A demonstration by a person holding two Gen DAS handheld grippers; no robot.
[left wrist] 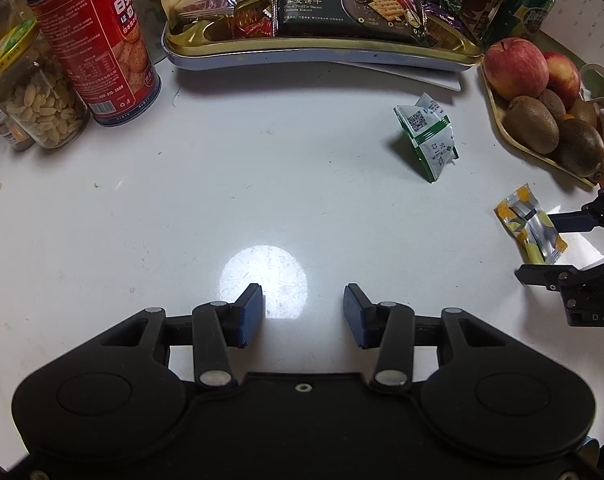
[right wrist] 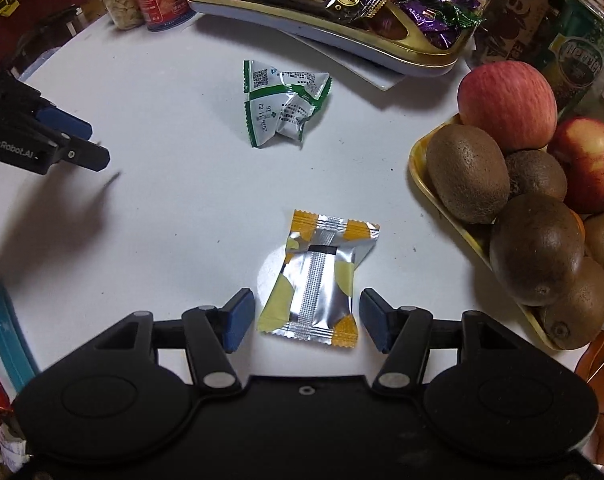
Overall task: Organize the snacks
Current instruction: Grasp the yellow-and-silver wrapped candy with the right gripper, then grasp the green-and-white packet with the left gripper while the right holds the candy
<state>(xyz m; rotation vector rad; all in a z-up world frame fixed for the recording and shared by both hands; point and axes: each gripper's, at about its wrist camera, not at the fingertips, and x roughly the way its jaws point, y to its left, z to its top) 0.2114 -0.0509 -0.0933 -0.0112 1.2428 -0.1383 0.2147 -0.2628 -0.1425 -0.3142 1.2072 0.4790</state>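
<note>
While the left tongs [left wrist: 303,314] hang parted over bare glossy white bench [left wrist: 142,200] at lower centre, nothing sits between them; a crinkled green-white packet [left wrist: 427,136] lies centre right. In the right view, the right tongs [right wrist: 305,319] stand wide around a foil yellow candy wrapper [right wrist: 315,280], pads clear of its crimped edges, gold tin tray [right wrist: 421,54] at top.

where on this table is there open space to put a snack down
The table is bare in front of the left gripper, between the red can and the green-and-white packet. It is crowded along the snack tin and beside the fruit tray, near the yellow packet.
</note>
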